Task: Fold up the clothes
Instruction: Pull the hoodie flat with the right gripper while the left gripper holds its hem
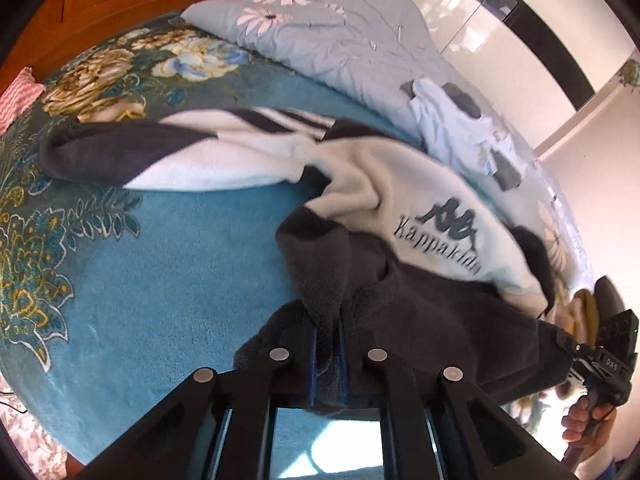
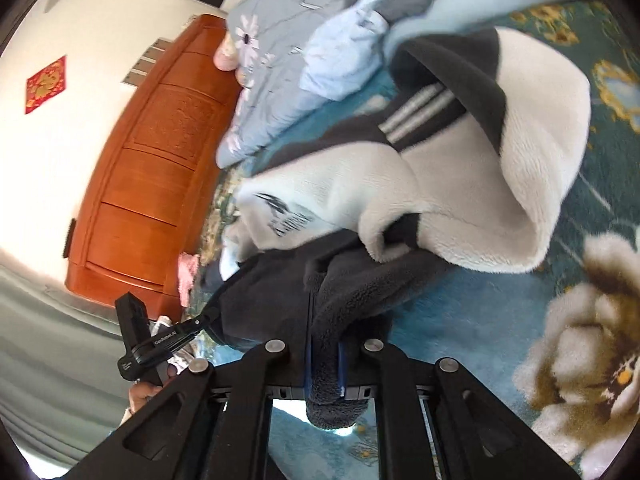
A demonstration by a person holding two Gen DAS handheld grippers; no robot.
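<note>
Left claw (image 1: 328, 364), right claw (image 2: 326, 364) each clamp dark hem of fleece sweatshirt (image 1: 420, 208), lifting toward 12 o'clock for fold over bed blanket (image 1: 180, 260).

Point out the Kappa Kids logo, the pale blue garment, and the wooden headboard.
Kappa Kids logo (image 1: 444, 236), left wrist view, on the lettering.
Pale blue garment (image 1: 456, 128), left wrist view, its middle.
Wooden headboard (image 2: 156, 172), right wrist view, centre panel.

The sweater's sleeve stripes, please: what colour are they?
White stripes on a dark grey band of the sweater; clearest in the right wrist view.
</note>
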